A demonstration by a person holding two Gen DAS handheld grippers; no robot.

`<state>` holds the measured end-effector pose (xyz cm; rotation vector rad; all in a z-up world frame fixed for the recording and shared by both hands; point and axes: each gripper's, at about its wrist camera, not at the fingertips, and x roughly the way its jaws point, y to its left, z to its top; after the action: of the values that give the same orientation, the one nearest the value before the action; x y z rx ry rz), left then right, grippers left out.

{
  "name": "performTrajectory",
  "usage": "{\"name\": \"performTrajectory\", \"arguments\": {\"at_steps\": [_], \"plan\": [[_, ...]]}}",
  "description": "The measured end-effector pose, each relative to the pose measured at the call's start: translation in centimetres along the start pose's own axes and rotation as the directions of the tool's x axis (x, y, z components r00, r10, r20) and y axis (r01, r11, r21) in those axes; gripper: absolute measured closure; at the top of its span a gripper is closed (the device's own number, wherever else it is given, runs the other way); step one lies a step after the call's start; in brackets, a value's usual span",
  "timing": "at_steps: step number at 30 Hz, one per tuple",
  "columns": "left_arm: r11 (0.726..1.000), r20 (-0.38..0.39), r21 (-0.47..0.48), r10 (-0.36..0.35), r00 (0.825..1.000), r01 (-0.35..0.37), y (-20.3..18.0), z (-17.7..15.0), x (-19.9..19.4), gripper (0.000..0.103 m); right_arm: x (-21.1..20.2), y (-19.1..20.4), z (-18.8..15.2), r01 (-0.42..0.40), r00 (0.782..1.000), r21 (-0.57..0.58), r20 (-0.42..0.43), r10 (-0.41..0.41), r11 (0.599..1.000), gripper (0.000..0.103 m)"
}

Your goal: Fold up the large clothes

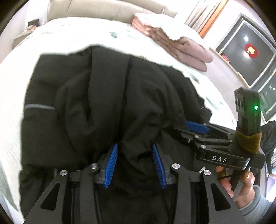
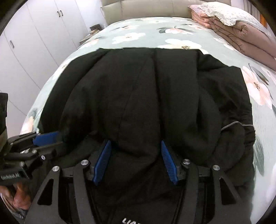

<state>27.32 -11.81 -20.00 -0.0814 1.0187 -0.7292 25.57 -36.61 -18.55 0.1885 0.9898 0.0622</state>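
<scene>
A large black padded jacket lies bunched in thick folds on a floral bed cover. A grey stripe marks one of its sleeves. My left gripper hangs over the jacket's near part. Its blue pads stand apart, with a loose ridge of black cloth between them. My right gripper is just to the right, also low over the near folds. Its blue pads are set wide, with cloth bulging between. Each gripper shows from the side in the other's view: right gripper, left gripper.
Folded pink quilts and a white pillow are stacked at the bed's far right corner. White wardrobes stand to the left and a beige headboard is behind. A dark window is on the right. A person's hand holds the right gripper's handle.
</scene>
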Motion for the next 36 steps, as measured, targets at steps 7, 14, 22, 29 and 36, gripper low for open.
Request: {"name": "performTrajectory", "arguments": {"at_steps": [7,14,22,29,36], "plan": [[0.999,0.122,0.019,-0.047,0.991,0.045,-1.3,2.0,-6.0,0.059,-8.1,1.4,-0.8,-0.055,0.991,-0.067,0.114,0.063,0.996,0.042],[0.997,-0.064,0.001,0.075,0.995,-0.075,-0.7,-0.9,1.0,0.059,-1.5,3.6,-1.8,0.009,0.997,-0.107,-0.069,-0.016,0.994,0.042],[0.996,-0.052,0.011,0.086,0.995,-0.086,-1.1,-1.9,1.2,0.059,-0.8,3.9,-3.4,0.037,0.996,-0.099,-0.077,-0.045,0.994,0.041],[0.998,0.046,0.024,0.049,0.998,-0.05,-3.2,-5.8,-9.3,0.059,-9.5,3.3,-5.4,-0.01,1.0,-0.058,0.009,0.011,0.998,0.041],[0.992,0.131,0.008,0.127,0.983,-0.129,-2.9,-10.9,-19.4,0.059,-18.6,3.9,-9.2,0.043,0.994,-0.032,0.099,-0.04,0.999,0.041]]}}
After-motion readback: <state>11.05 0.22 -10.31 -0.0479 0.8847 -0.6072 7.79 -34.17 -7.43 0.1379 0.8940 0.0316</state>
